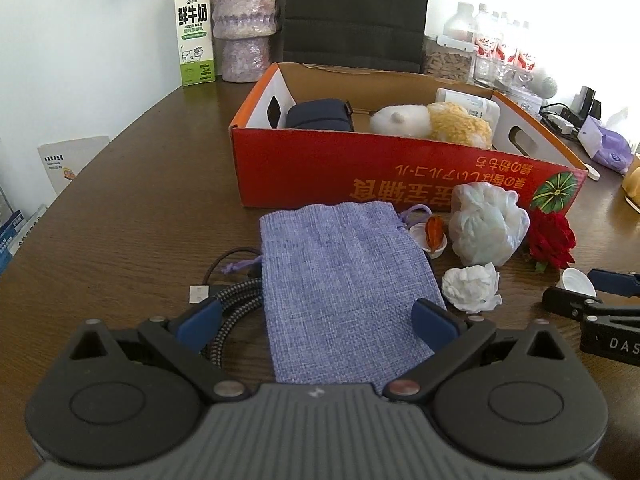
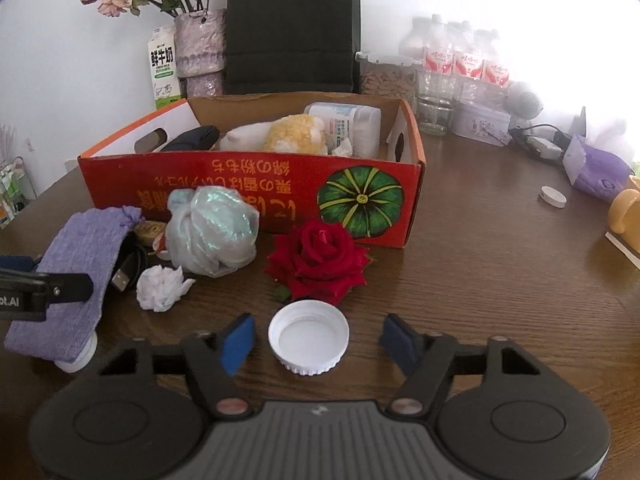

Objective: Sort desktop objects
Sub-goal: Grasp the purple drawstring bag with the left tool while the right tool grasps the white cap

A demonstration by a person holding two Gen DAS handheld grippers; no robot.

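A red cardboard box [image 1: 360,168] stands on the brown table and holds a plush toy [image 1: 432,120], a dark pouch [image 1: 320,115] and a white bottle [image 1: 468,104]. My left gripper [image 1: 320,320] is open, its blue pads either side of a flat purple cloth bag [image 1: 340,280] that lies over a braided cable [image 1: 236,304]. My right gripper [image 2: 320,338] is open around a white bottle cap [image 2: 308,336] on the table. In front of the box lie a knotted plastic bag [image 2: 212,232], a crumpled tissue [image 2: 162,286] and a red rose [image 2: 320,260].
A milk carton [image 1: 195,36], a purple vase [image 1: 245,20] and a black bag [image 1: 356,12] stand behind the box. Water bottles [image 2: 464,64], a tin [image 2: 482,122] and a purple pack [image 2: 600,172] sit at the right. A small white cap [image 2: 553,197] lies alone.
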